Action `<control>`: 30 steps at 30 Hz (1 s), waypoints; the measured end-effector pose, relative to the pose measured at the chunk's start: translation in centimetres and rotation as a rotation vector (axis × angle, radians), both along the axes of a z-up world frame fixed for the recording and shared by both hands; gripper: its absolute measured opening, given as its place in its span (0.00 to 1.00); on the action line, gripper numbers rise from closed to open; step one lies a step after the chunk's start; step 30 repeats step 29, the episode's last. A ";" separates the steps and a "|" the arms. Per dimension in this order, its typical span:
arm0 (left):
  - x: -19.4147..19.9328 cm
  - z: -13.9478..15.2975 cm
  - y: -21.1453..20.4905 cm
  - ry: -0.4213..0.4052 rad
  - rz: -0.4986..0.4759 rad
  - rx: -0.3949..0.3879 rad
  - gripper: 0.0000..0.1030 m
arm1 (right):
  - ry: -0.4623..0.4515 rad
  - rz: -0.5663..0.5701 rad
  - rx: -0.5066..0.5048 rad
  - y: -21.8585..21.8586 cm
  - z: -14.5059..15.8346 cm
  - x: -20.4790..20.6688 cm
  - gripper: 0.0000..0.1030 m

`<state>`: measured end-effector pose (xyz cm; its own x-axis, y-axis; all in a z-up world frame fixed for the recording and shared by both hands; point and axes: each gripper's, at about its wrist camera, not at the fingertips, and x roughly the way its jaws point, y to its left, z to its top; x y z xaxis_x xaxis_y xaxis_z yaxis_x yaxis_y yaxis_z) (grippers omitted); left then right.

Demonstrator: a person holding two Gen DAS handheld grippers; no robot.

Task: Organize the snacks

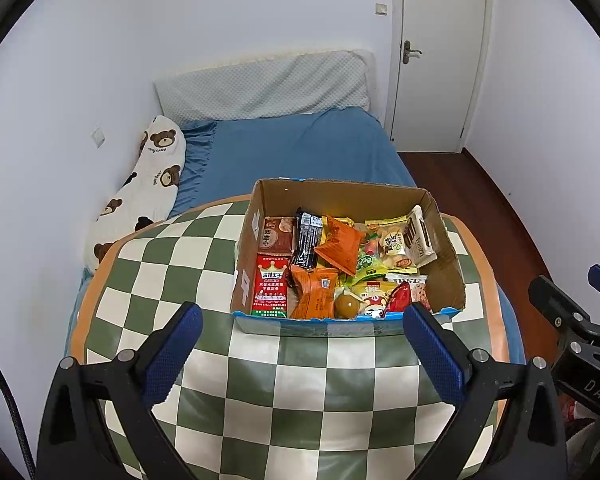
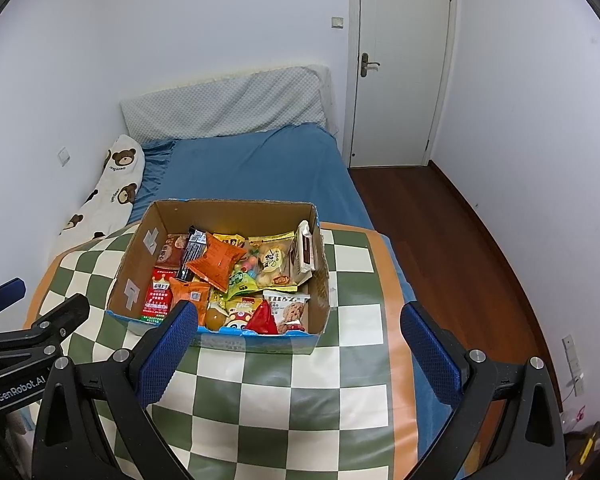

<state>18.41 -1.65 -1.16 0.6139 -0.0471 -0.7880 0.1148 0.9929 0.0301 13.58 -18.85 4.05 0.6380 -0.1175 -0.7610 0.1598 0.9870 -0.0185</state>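
An open cardboard box (image 1: 444, 256) (image 2: 140, 248) sits on a green-and-white checked mat (image 1: 300, 392) (image 2: 284, 392) on the bed. It is full of several snack packets: a red packet (image 1: 271, 290) (image 2: 157, 294), orange packets (image 1: 338, 248) (image 2: 218, 260), a black bar (image 1: 308, 242), a yellow rice-cracker bag (image 1: 392, 246) (image 2: 272, 260). My left gripper (image 1: 302, 316) is open just short of the box's near wall, holding nothing. My right gripper (image 2: 298, 316) is open too, at the box's near right corner, with nothing in it.
A blue sheet (image 1: 300, 148) covers the bed behind the box. A bear-print pillow (image 1: 140, 196) lies along the left wall, a padded headboard (image 1: 268, 84) at the far end. A white door (image 2: 400, 64) and wooden floor (image 2: 440, 232) are to the right.
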 end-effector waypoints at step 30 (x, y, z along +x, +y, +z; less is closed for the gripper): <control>-0.2 0.5 0.2 -0.016 -0.015 -0.007 1.00 | -0.004 -0.018 -0.004 -0.3 0.0 -0.7 1.00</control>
